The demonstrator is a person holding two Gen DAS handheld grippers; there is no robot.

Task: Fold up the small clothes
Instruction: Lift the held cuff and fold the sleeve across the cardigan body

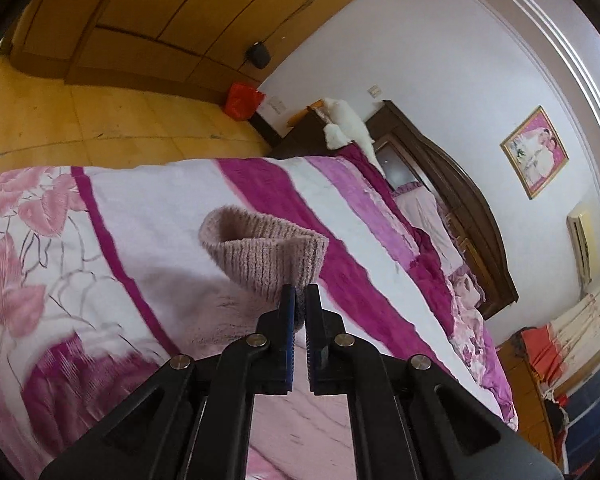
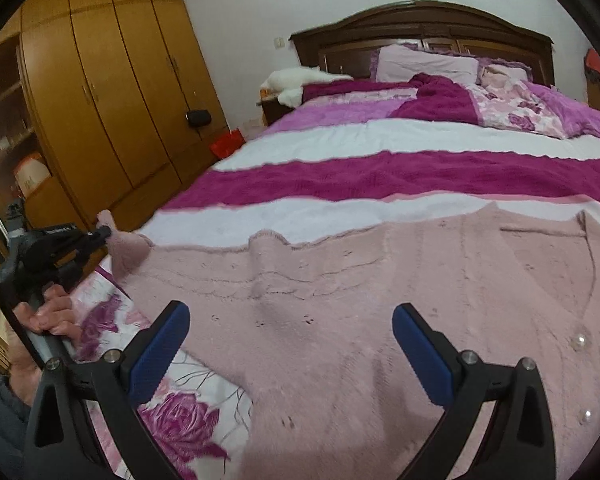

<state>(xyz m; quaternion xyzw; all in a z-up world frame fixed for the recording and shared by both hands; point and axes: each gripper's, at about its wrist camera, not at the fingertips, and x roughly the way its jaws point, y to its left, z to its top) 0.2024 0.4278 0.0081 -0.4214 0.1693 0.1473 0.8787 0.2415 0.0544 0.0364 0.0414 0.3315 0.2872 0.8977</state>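
A pale pink knitted cardigan (image 2: 360, 300) lies spread flat on the striped bedspread (image 2: 380, 176), its pearl buttons (image 2: 580, 340) at the right. In the left wrist view my left gripper (image 1: 299, 294) is shut on the ribbed cuff (image 1: 264, 248) of a sleeve, which is lifted off the bed with its open end facing up. The right wrist view shows that same left gripper (image 2: 105, 233) at the bed's left edge, holding the sleeve end (image 2: 126, 250), with a hand (image 2: 48, 312) on its grip. My right gripper (image 2: 290, 314) hovers open over the cardigan's body, nothing between its fingers.
A wooden wardrobe (image 2: 100, 92) stands left of the bed, with tiled floor (image 1: 100, 120) and a red bag (image 2: 226, 144) beside it. The dark headboard (image 2: 420, 24), pillows (image 2: 424, 62) and a rumpled quilt (image 2: 520, 108) fill the far end. A white bundle (image 2: 296, 78) rests on the nightstand.
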